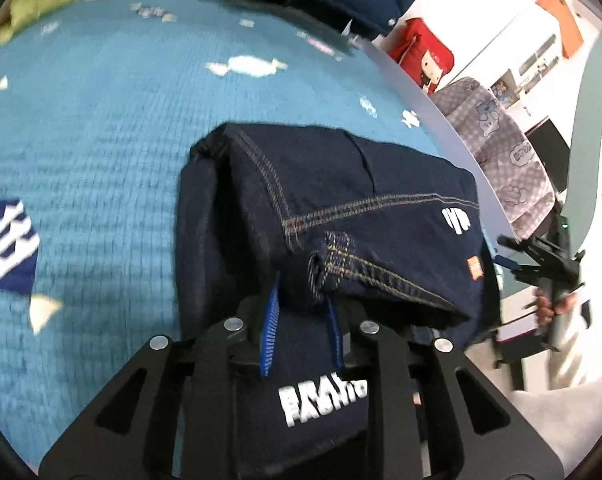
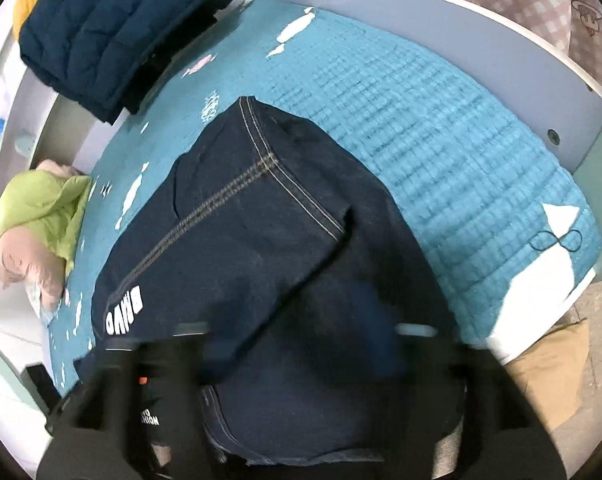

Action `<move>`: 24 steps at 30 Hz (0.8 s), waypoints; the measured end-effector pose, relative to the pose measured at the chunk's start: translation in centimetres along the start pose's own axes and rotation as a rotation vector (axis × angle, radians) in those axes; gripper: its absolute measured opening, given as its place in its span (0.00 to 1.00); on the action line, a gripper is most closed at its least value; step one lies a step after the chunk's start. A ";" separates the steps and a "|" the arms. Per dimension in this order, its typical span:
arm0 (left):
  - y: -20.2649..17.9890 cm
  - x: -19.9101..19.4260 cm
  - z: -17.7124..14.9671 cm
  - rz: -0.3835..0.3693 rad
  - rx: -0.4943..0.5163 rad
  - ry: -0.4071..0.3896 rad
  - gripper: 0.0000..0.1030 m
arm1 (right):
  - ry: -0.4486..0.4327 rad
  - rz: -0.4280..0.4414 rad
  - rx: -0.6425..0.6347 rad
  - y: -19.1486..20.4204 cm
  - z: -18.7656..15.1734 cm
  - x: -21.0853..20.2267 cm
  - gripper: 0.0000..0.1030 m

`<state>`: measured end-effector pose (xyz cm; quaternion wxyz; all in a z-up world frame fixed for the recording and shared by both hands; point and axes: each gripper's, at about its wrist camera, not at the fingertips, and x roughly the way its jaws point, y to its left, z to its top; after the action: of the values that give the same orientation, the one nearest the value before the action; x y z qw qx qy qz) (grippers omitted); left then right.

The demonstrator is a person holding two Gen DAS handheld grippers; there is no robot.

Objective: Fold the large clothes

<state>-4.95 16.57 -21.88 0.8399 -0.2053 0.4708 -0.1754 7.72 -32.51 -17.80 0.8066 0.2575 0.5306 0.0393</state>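
Note:
Folded dark blue jeans (image 1: 333, 216) with tan stitching and white lettering lie on the teal quilted bed cover (image 1: 101, 140). My left gripper (image 1: 303, 320) has its blue-padded fingers on either side of a folded hem of the jeans, gripping it at the near edge. In the right wrist view the jeans (image 2: 261, 248) fill the middle. My right gripper (image 2: 301, 344) is heavily motion-blurred over the near edge of the jeans, so its jaw state is unclear. The right gripper, held in a hand, also shows at the right edge of the left wrist view (image 1: 541, 264).
A folded navy puffer jacket (image 2: 113, 28) lies at the far edge of the bed. A green garment (image 2: 41, 208) and a pink one (image 2: 25, 264) lie by the bed's left side. A checked patterned cloth (image 1: 501, 152) and a red bag (image 1: 421, 52) sit beyond the bed frame (image 2: 481, 32).

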 end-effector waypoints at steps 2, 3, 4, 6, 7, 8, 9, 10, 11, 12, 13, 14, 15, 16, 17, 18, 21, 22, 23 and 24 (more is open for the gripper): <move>0.3 -0.7 -0.5 -0.008 -0.032 0.014 0.22 | 0.019 0.006 0.020 -0.1 0.8 1.5 0.68; 0.5 -1.1 -0.9 -0.019 -0.055 0.022 0.25 | 0.045 -0.023 0.058 -0.6 1.2 2.9 0.68; 0.6 -1.6 -1.3 -0.038 -0.089 0.028 0.25 | 0.063 -0.027 0.086 -1.0 1.3 3.7 0.68; 0.5 -2.2 -2.1 -0.077 -0.150 0.023 0.29 | 0.048 0.011 0.148 -1.6 1.8 4.7 0.68; 0.2 -2.4 -2.4 -0.111 -0.193 0.013 0.36 | 0.036 0.027 0.148 -1.4 2.0 4.7 0.68; -0.1 -2.3 -2.4 -0.125 -0.213 0.005 0.37 | 0.026 0.065 0.152 -1.1 2.3 4.7 0.64; -0.6 -2.0 -2.3 -0.138 -0.229 -0.003 0.40 | 0.022 0.086 0.165 -1.0 2.5 4.7 0.56; -1.1 -1.3 -2.1 -0.150 -0.249 -0.006 0.54 | 0.016 0.094 0.184 -0.9 2.8 4.8 0.56; -1.4 -0.4 -1.9 -0.140 -0.268 -0.004 0.63 | 0.013 0.093 0.202 -0.9 3.0 5.1 0.52; -1.7 0.5 -1.7 -0.121 -0.288 -0.002 0.67 | 0.021 0.087 0.203 -0.8 3.2 5.5 0.48; -1.7 1.9 -1.4 -0.103 -0.324 0.018 0.67 | 0.030 0.080 0.202 -0.5 3.6 5.9 0.44; -1.6 2.8 -1.4 -0.104 -0.345 0.032 0.67 | 0.035 0.079 0.211 -0.5 3.5 6.1 0.39; -1.5 3.6 -1.3 -0.108 -0.375 0.039 0.66 | 0.031 0.093 0.214 -0.4 3.6 5.9 0.32; -1.3 4.5 -1.1 -0.103 -0.418 0.035 0.43 | 0.025 0.108 0.214 -0.2 3.7 5.7 0.29; -1.0 4.9 -1.0 -0.080 -0.445 0.040 0.21 | 0.012 0.111 0.210 -0.2 3.7 5.0 0.25; -0.8 5.3 -0.8 -0.078 -0.470 0.042 0.02 | -0.014 0.103 0.187 0.4 3.6 3.9 0.23; -1.4 4.2 0.1 -0.030 -0.442 0.004 0.02 | -0.061 0.137 0.170 0.9 3.0 0.6 0.20; -1.8 3.6 0.2 -0.002 -0.406 -0.006 0.02 | -0.071 0.153 0.171 0.9 2.7 -0.2 0.20; -2.2 2.5 0.2 0.018 -0.368 -0.016 0.02 | -0.078 0.160 0.167 1.0 2.4 -1.0 0.19; -2.3 1.4 -0.1 0.017 -0.354 -0.022 0.02 | -0.086 0.153 0.154 1.2 1.7 -2.1 0.19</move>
<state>-4.52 13.90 -21.78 0.7971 -0.3478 0.4871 -0.0803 8.53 -32.83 -14.97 0.8010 0.3600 0.4758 0.0490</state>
